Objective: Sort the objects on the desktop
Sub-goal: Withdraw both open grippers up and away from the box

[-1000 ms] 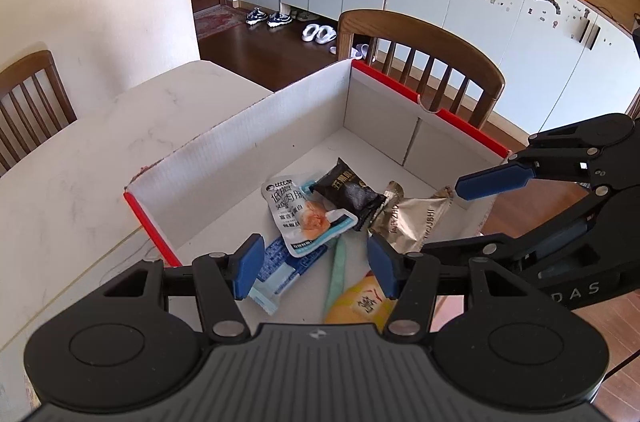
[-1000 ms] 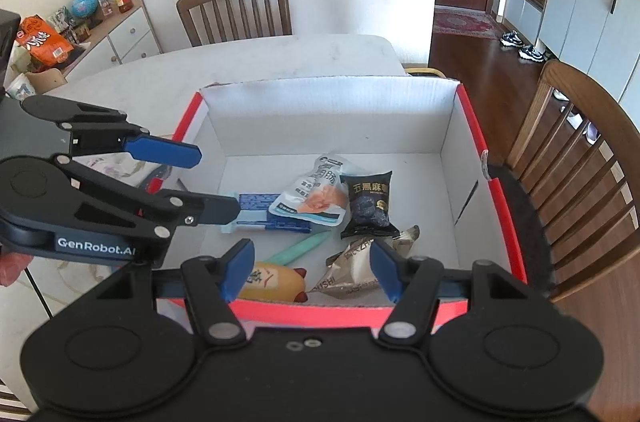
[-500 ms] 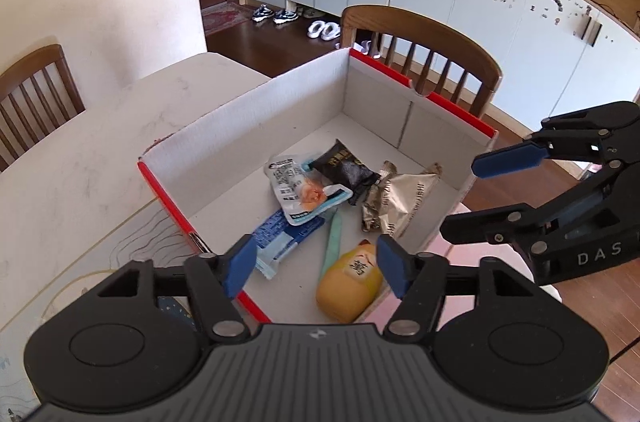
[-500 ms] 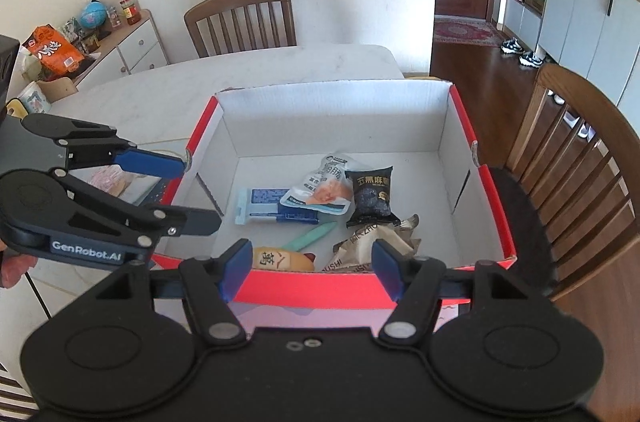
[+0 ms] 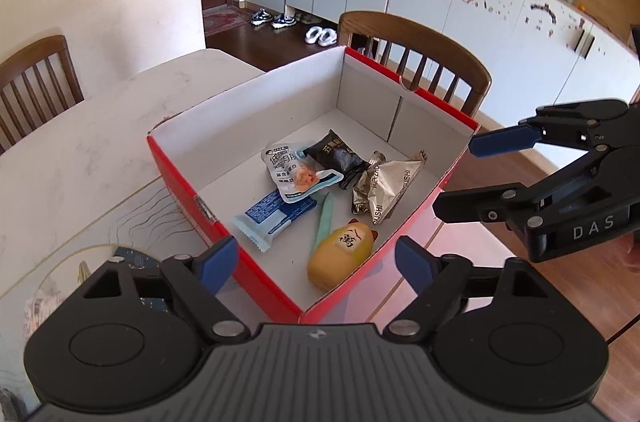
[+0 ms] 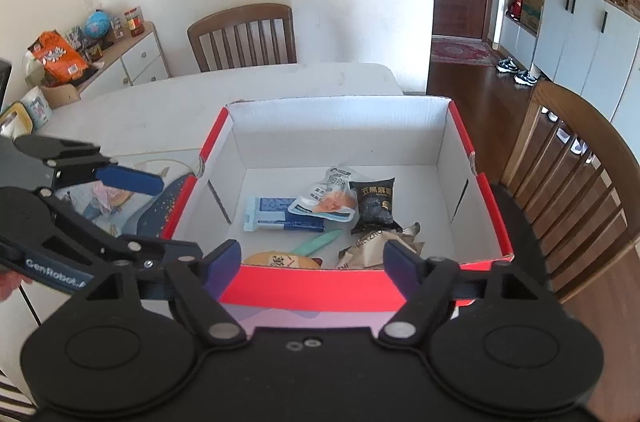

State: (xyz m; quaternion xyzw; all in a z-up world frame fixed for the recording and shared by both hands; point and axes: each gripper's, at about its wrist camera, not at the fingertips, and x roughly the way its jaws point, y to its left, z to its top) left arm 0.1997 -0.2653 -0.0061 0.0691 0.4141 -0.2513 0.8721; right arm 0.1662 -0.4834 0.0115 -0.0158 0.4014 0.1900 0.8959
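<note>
From the left wrist camera, the left gripper [image 5: 316, 262] hangs over the near corner of a red cardboard box [image 5: 180, 178] on a pale table [image 5: 80, 150], its jaws wide apart and just now opening further, with nothing between the pads. Inside the box lie a blue-and-white wrapper [image 5: 272, 216], a white snack pouch [image 5: 298, 174], a black packet [image 5: 336, 156], a crumpled silver bag [image 5: 384, 190], a mint-green pen [image 5: 324, 220] and a yellow cat-shaped toy [image 5: 340, 254]. The right gripper [image 5: 456, 178] reaches in from the right edge, also spread. A wooden chair [image 5: 416, 62] stands behind the box.

From the right wrist camera, the right gripper [image 6: 312, 264] sits just short of the box's red front wall — jaws parted and empty, having just widened. That wall hides part of the toy and the silver bag. The left gripper shows at the left edge, over loose clutter [image 6: 160, 206] beside the box.
</note>
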